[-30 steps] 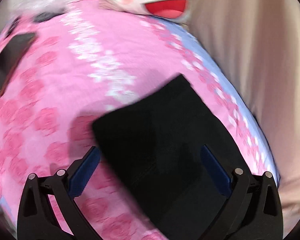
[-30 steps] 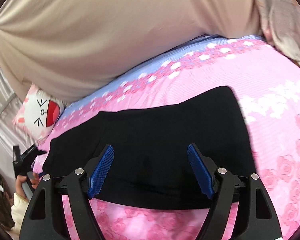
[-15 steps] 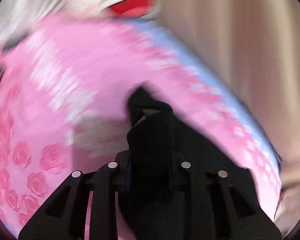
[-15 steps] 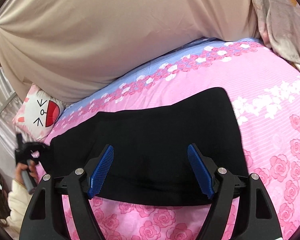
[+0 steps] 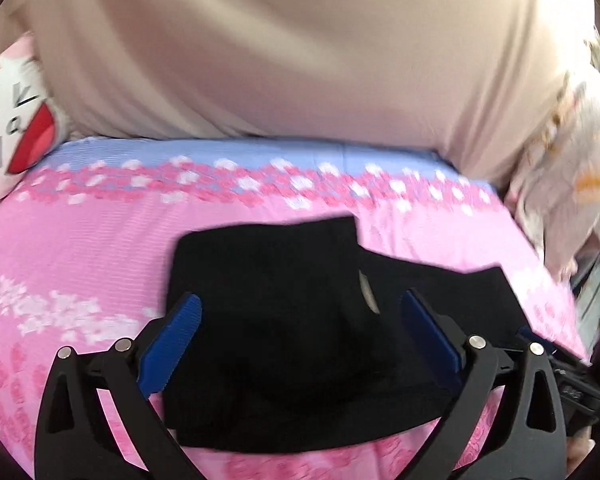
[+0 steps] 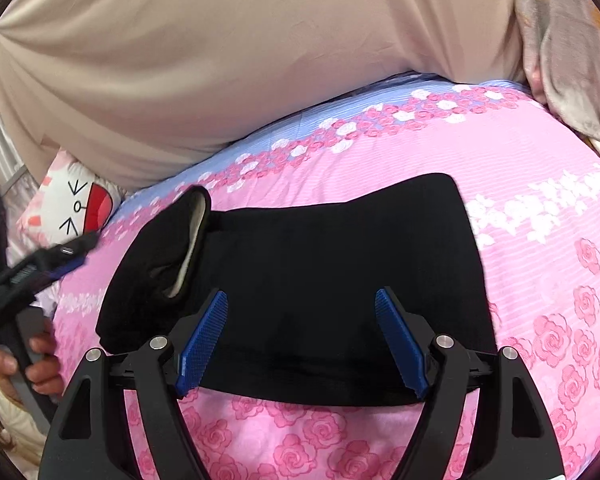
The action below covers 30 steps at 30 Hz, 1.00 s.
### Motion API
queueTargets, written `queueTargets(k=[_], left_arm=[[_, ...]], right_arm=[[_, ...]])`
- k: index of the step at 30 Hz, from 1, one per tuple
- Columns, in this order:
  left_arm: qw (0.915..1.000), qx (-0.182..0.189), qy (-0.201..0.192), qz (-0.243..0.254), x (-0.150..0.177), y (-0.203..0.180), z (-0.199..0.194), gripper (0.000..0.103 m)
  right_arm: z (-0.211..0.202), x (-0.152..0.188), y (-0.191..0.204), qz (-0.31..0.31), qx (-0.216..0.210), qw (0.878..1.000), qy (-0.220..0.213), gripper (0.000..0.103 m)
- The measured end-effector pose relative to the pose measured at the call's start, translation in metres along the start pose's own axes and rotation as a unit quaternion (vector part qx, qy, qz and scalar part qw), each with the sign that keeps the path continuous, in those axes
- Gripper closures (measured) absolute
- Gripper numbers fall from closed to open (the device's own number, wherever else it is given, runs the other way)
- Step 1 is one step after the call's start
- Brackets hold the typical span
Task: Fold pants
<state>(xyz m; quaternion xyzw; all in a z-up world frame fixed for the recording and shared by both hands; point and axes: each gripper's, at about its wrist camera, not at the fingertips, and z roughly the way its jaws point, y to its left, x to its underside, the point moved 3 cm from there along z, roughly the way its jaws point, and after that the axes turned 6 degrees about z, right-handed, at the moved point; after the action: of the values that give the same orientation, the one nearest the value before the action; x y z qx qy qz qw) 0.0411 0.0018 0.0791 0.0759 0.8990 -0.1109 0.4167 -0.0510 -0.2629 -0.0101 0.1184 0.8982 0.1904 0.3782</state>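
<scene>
The black pants (image 5: 292, 328) lie on the pink flowered bedsheet (image 5: 80, 248), with one end folded over onto the rest. In the right wrist view the folded end (image 6: 160, 264) sits at the left of the pants (image 6: 340, 280), a pale inner patch showing. My left gripper (image 5: 300, 328) is open and empty just above the folded part. My right gripper (image 6: 302, 340) is open and empty over the near edge of the pants. The left gripper also shows in the right wrist view (image 6: 32, 268), held in a hand at the far left.
A beige cover (image 6: 240, 60) rises behind the bed. A white cartoon-face pillow (image 6: 76, 204) lies at the far left of the bed. Patterned pale fabric (image 6: 572, 40) hangs at the right. The sheet has a blue band (image 5: 240, 152) along its far edge.
My left gripper shut on one end of the pants, carried it over onto the rest and opened. The right gripper stayed open and hardly moved.
</scene>
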Motion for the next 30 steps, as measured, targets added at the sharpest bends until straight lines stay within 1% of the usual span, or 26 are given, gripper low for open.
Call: queueTargets(k=[2,3,4,5,6,7,8,11,12,13,14,15,16,17,18,19,21,23,24,25,26,27,28,29,30], left_arm=[[0.9992,-0.021,-0.008,-0.033,-0.004,0.029,-0.008,0.005],[0.9982,-0.034,-0.01,-0.049,-0.005,0.043,-0.009,0.005],[0.9968,-0.05,-0.011,-0.062,-0.003,0.054,-0.012,0.005],[0.9943,-0.073,-0.008,-0.077,0.002,0.069,-0.014,0.005],[0.9918,-0.093,-0.001,-0.088,0.007,0.081,-0.015,0.005],[0.9891,-0.109,0.008,-0.099,0.011,0.093,-0.012,0.005],[0.9879,-0.114,0.014,-0.103,0.015,0.1,-0.01,0.005],[0.9862,-0.117,0.028,-0.114,0.027,0.117,-0.007,0.005],[0.9861,-0.118,0.03,-0.113,0.03,0.12,-0.006,0.005],[0.9858,-0.122,0.032,-0.111,0.032,0.123,-0.004,0.005],[0.9855,-0.126,0.031,-0.109,0.034,0.125,-0.006,0.005],[0.9853,-0.129,0.03,-0.108,0.035,0.126,-0.004,0.005],[0.9849,-0.131,0.032,-0.108,0.037,0.128,-0.001,0.005],[0.985,-0.129,0.034,-0.109,0.036,0.128,0.0,0.005],[0.9853,-0.123,0.037,-0.112,0.036,0.128,0.003,0.005],[0.9861,-0.113,0.04,-0.115,0.035,0.126,0.007,0.005],[0.9875,-0.105,0.04,-0.11,0.031,0.12,0.009,0.005],[0.9885,-0.11,0.04,-0.096,0.025,0.108,0.01,0.005],[0.9891,-0.11,0.039,-0.09,0.023,0.102,0.009,0.005],[0.9897,-0.108,0.038,-0.086,0.021,0.099,0.008,0.005],[0.9908,-0.103,0.034,-0.08,0.019,0.092,0.006,0.005],[0.9916,-0.1,0.032,-0.076,0.018,0.088,0.005,0.005],[0.9924,-0.097,0.03,-0.071,0.016,0.083,0.003,0.005],[0.9932,-0.093,0.029,-0.063,0.016,0.076,0.003,0.005],[0.9936,-0.092,0.03,-0.058,0.016,0.071,0.004,0.005]], right_arm=[[0.013,-0.007,0.015,0.004,-0.045,0.999,0.02,0.028],[0.02,-0.01,0.024,0.004,-0.069,0.997,0.032,0.026],[0.033,-0.013,0.038,0.001,-0.106,0.993,0.053,0.024],[0.044,-0.014,0.049,-0.002,-0.13,0.989,0.069,0.023],[0.062,-0.014,0.063,-0.004,-0.151,0.984,0.094,0.023],[0.075,-0.013,0.072,-0.006,-0.156,0.982,0.111,0.023],[0.088,-0.011,0.079,-0.009,-0.154,0.98,0.126,0.023],[0.12,-0.003,0.096,-0.003,-0.136,0.977,0.165,0.023],[0.123,0.001,0.104,-0.004,-0.14,0.976,0.166,0.027],[0.121,0.004,0.116,-0.025,-0.145,0.977,0.155,0.035],[0.119,0.008,0.132,-0.073,-0.128,0.98,0.135,0.059],[0.119,0.011,0.144,-0.108,-0.112,0.98,0.127,0.076],[0.119,0.013,0.151,-0.123,-0.108,0.979,0.122,0.077],[0.12,0.014,0.157,-0.129,-0.111,0.978,0.121,0.082],[0.121,0.013,0.162,-0.132,-0.115,0.977,0.124,0.084],[0.12,0.011,0.167,-0.135,-0.12,0.976,0.123,0.084],[0.113,0.004,0.172,-0.138,-0.134,0.975,0.115,0.085],[0.095,-0.015,0.17,-0.124,-0.164,0.973,0.102,0.086],[0.082,-0.026,0.166,-0.115,-0.176,0.974,0.089,0.086],[0.061,-0.042,0.156,-0.105,-0.186,0.975,0.066,0.086],[0.044,-0.053,0.146,-0.099,-0.188,0.976,0.047,0.086],[0.019,-0.066,0.128,-0.09,-0.181,0.979,0.016,0.086],[-0.001,-0.072,0.111,-0.081,-0.169,0.982,-0.005,0.086],[-0.015,-0.076,0.092,-0.072,-0.154,0.985,-0.02,0.086],[-0.028,-0.076,0.069,-0.059,-0.128,0.99,-0.031,0.086]])
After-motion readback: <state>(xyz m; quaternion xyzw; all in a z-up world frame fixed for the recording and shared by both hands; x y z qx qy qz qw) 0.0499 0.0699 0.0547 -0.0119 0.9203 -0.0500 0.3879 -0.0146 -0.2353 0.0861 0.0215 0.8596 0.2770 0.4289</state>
